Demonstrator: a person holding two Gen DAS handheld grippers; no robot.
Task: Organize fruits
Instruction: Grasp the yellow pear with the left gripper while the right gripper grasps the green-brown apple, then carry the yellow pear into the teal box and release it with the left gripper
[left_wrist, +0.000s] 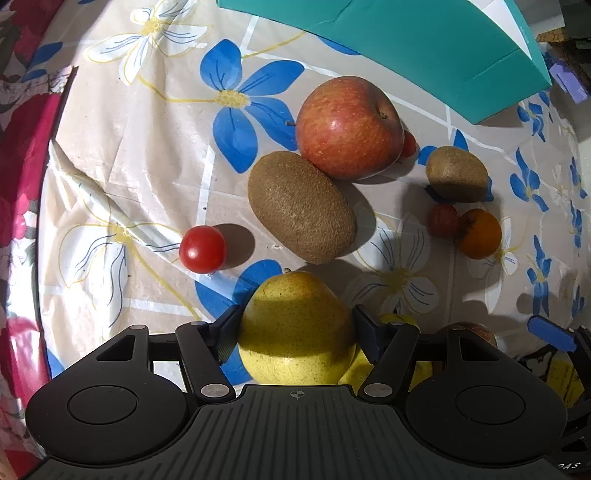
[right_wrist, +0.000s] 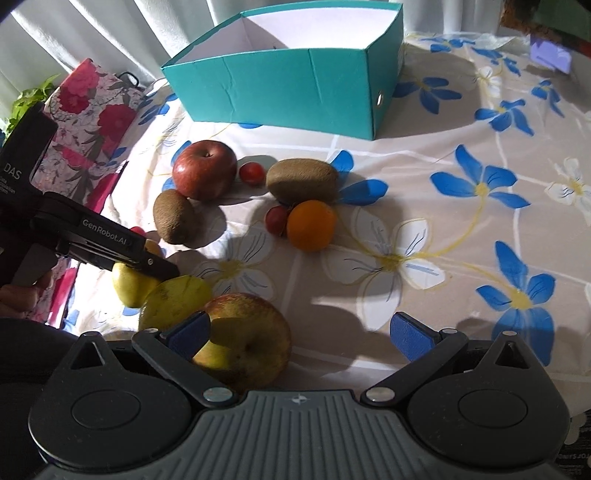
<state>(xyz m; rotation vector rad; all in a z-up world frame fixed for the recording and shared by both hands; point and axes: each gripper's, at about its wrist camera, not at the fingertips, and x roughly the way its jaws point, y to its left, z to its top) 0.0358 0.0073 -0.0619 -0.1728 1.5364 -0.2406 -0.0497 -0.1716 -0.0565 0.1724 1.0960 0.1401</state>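
My left gripper (left_wrist: 297, 319) is shut on a yellow pear (left_wrist: 295, 332) that rests on the flowered tablecloth; both pads press its sides. In the right wrist view that same gripper (right_wrist: 147, 262) sits over the pear (right_wrist: 129, 286), with a second pear (right_wrist: 173, 299) beside it. My right gripper (right_wrist: 299, 332) stands wide open. A yellow-red apple (right_wrist: 243, 343) lies against its left finger and the right finger is well clear of it. Farther out lie a red apple (left_wrist: 347, 127), two kiwis (left_wrist: 301, 206) (left_wrist: 456, 173), an orange (left_wrist: 480, 232) and cherry tomatoes (left_wrist: 202, 249) (left_wrist: 443, 220).
An open teal box (right_wrist: 280, 92) with a white inside stands at the far side of the table, behind the fruit. A floral bag (right_wrist: 92, 110) stands off the table's left edge. A purple object (right_wrist: 550, 55) lies at the far right. A hand holds the left gripper's handle.
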